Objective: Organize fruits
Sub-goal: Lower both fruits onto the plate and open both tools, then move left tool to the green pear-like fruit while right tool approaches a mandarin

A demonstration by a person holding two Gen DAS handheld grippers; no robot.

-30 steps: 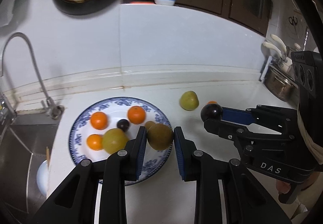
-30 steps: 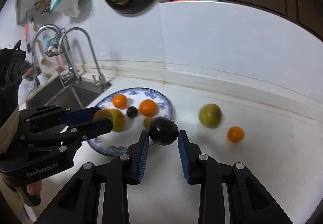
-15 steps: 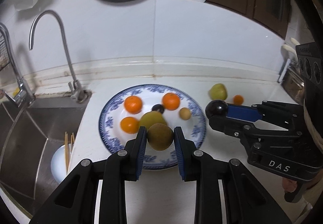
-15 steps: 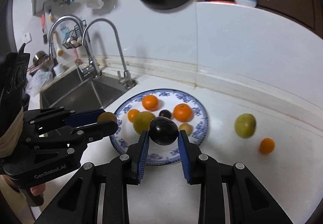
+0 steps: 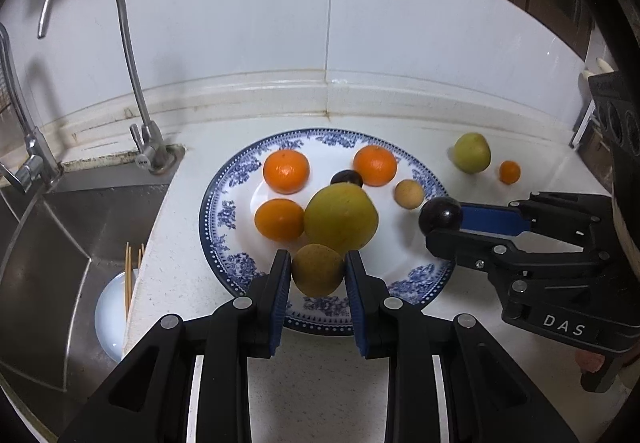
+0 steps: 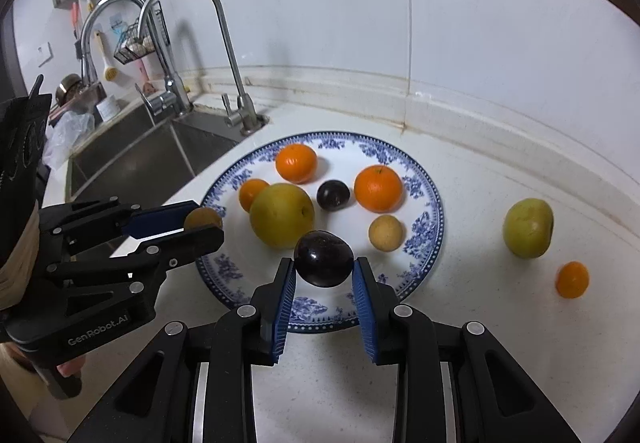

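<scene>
Over the blue-patterned plate (image 5: 224,215), both grippers are tilting downward side by side. Left gripper (image 5: 318,275) is clamping a brownish-green fruit (image 5: 318,271) above the near rim, while the right gripper (image 6: 324,283) is squeezing a dark plum (image 6: 323,257) (three oranges already sitting there). Green fruit (image 6: 528,228) is lying off on the counter (image 6: 480,323).

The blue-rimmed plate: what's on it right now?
Resting on the plate: three oranges, a large yellow-green fruit, a dark plum and a small tan fruit. The near plate area is covered by both tongs' held fruit.
</scene>
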